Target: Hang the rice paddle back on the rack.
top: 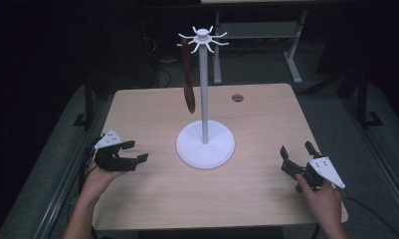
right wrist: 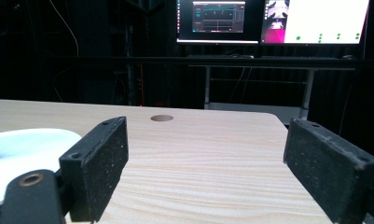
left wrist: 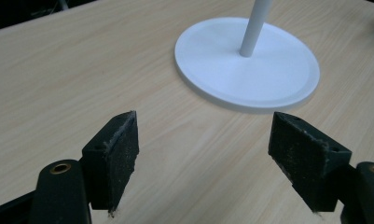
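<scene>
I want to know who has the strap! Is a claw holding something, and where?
No. The left claw and right claw are both open and hold nothing. The brown strap hangs from the white stand.

- White stand: round base, upright pole, hooked crown; centre of tabletop.
- Brown strap: hangs from a left hook, lower end above the tabletop.

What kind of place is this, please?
Probably a lab or recording workspace, not a home. A bare wooden table stands in a dark room, two lit computer monitors glow behind it, and a white hook stand with a brown strap serves as the test piece.
</scene>
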Available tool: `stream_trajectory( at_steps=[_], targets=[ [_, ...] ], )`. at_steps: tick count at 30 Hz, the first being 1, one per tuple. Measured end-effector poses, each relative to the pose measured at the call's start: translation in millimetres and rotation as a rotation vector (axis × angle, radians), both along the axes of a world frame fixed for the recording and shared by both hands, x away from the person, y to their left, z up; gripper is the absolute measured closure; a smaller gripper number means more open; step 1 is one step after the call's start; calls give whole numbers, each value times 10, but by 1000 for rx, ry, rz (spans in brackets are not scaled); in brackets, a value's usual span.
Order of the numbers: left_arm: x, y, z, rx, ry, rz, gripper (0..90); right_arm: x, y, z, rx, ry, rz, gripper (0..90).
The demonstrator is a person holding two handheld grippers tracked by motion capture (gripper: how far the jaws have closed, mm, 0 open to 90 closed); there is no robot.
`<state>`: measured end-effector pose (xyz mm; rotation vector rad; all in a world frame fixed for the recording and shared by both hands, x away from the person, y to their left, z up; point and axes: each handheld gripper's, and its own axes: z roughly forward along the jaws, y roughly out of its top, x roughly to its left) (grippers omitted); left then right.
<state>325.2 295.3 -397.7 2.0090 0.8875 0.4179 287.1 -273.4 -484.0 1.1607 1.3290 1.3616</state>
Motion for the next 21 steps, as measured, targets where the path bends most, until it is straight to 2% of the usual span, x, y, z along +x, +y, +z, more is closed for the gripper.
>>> stream_trajectory(
  at_steps=[5, 21],
  targets=[
    [-59, 34, -103, 0, 8, 22, 240, 0, 1, 0, 0, 0, 0, 132],
    [-256, 173, -452, 61, 66, 52, 240, -3, 6, 0, 0, 0, 1, 132]
  ],
)
